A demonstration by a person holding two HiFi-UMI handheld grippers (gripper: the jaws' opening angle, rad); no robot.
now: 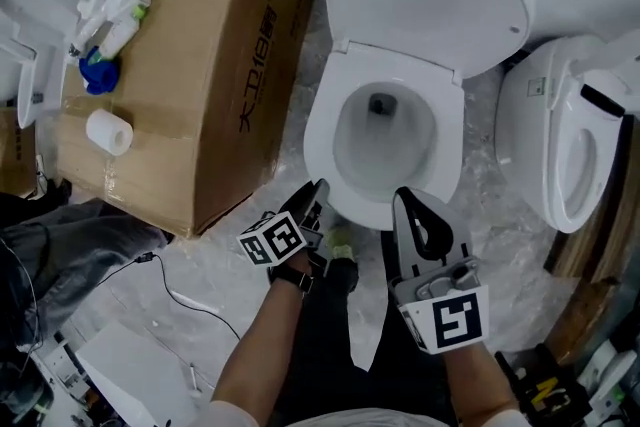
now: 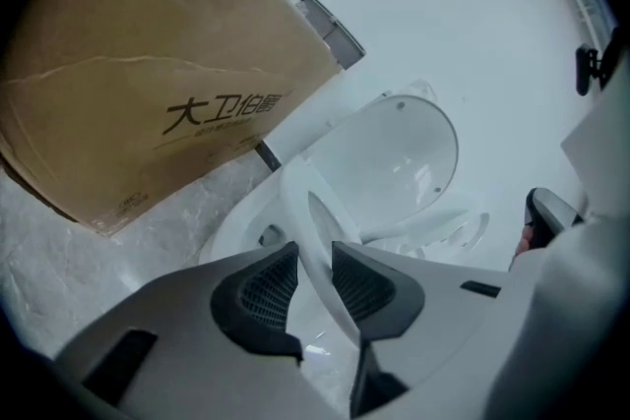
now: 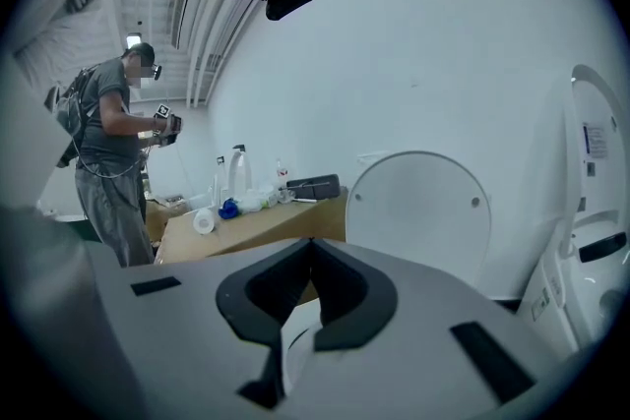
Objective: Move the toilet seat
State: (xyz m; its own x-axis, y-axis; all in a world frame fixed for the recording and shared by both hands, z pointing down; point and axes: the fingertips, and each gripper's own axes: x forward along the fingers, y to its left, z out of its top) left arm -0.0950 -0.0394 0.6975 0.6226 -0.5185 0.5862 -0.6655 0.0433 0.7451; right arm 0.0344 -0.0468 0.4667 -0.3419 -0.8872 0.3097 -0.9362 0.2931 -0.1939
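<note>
A white toilet (image 1: 385, 130) stands ahead of me with its lid (image 1: 430, 5) tipped up against the wall. Both grippers are at the front edge of the seat (image 1: 372, 211). In the left gripper view, the thin white seat (image 2: 317, 241) runs tilted between the dark pads. My left gripper (image 2: 315, 285) is shut on it there and shows in the head view as the left gripper (image 1: 312, 198). My right gripper (image 3: 310, 270) has its tips together, with a white piece of the seat (image 3: 295, 334) in the gap just below them. From above, the right gripper (image 1: 405, 200) lies over the seat's front right.
A large cardboard box (image 1: 190, 85) stands left of the toilet, with bottles and a paper roll (image 1: 108, 130) on top. A second toilet (image 1: 570, 140) stands at the right. Another person (image 3: 108, 162) stands beyond the box. A cable (image 1: 190, 300) lies on the floor.
</note>
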